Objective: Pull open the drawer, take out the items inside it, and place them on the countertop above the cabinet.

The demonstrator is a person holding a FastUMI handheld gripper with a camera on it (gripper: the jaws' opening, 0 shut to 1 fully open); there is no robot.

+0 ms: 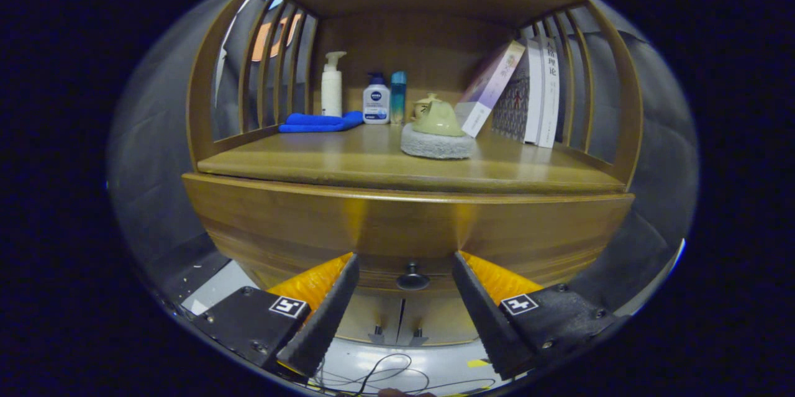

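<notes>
Closed wooden drawer front [279,223] spanned the width of the brown wooden cabinet, flush under the countertop [348,164], with a small dark round knob [413,276] at its lower middle. Seen dead ahead of the hand-held gripper [405,273], the knob sat in the gap between the two fingers — not touched by either; jaws spread wide, holding nothing. Contents of the drawer hidden behind the shut front. Above, on the countertop: a pale green ceramic teapot [436,117] resting on a round grey pad [438,144], near the middle. Left of that, against the back panel, a slim teal bottle [398,95], a squat white bottle with a blue cap [376,100] just beside it, and a tall white pump bottle [332,83] further left. Folded blue cloth [320,122] laid flat in front of the pump bottle. To the right, several books [528,95] — one leaning against the upright ones, touching the teapot's side or close to it, hard to tell which. Slatted wooden side rails [273,68] framed both ends of the shelf. Below the cabinet, pale floor with thin dark cables [385,375] looped across it.
</notes>
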